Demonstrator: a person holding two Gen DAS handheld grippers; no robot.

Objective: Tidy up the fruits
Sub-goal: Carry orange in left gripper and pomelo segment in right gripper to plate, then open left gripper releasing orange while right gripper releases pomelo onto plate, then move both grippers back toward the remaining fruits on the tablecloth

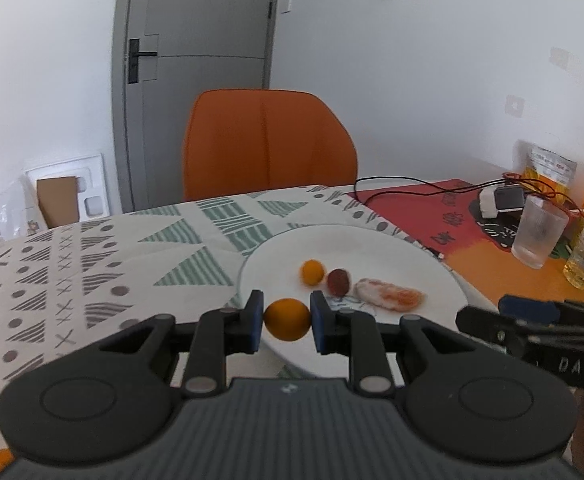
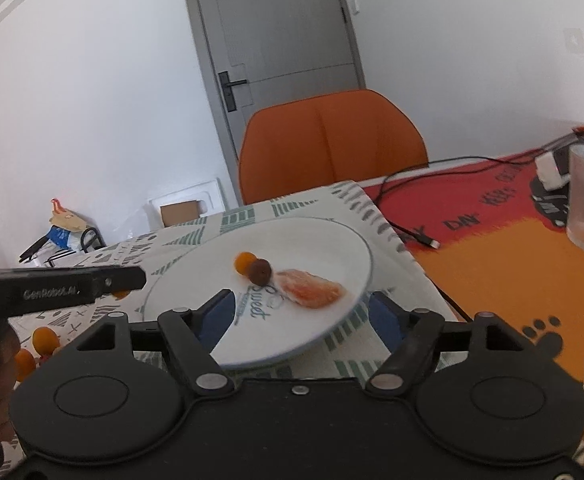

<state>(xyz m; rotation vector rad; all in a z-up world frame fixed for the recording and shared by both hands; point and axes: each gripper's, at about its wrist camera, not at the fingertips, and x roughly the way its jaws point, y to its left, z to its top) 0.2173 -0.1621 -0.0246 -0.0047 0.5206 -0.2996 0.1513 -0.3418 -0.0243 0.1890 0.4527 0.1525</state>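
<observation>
We held the left gripper (image 1: 287, 322) near the edge of the white plate (image 1: 431, 276), and its jaws were pinching a small orange fruit (image 1: 287, 319) between the two blue pads (image 1: 255, 320). The fruit was above the near rim of the plate, not lying on it. On the plate itself there was a second small orange fruit (image 1: 312, 272), a dark red round fruit (image 1: 338, 281) touching or just beside it, and a peeled citrus segment (image 1: 389, 295) to the right of these.

Our right gripper (image 2: 301, 320) was over the near side of the same plate (image 2: 331, 240), and its jaws were spread wide with nothing between them. In the right wrist view, two more orange fruits (image 2: 45, 338) were lying on the patterned worktop (image 1: 92, 264) to the left of the plate. A ribbed glass (image 1: 539, 232) stood on the red and orange mat (image 1: 423, 204) further right, and an orange chair (image 1: 268, 140) stood behind the worktop.
</observation>
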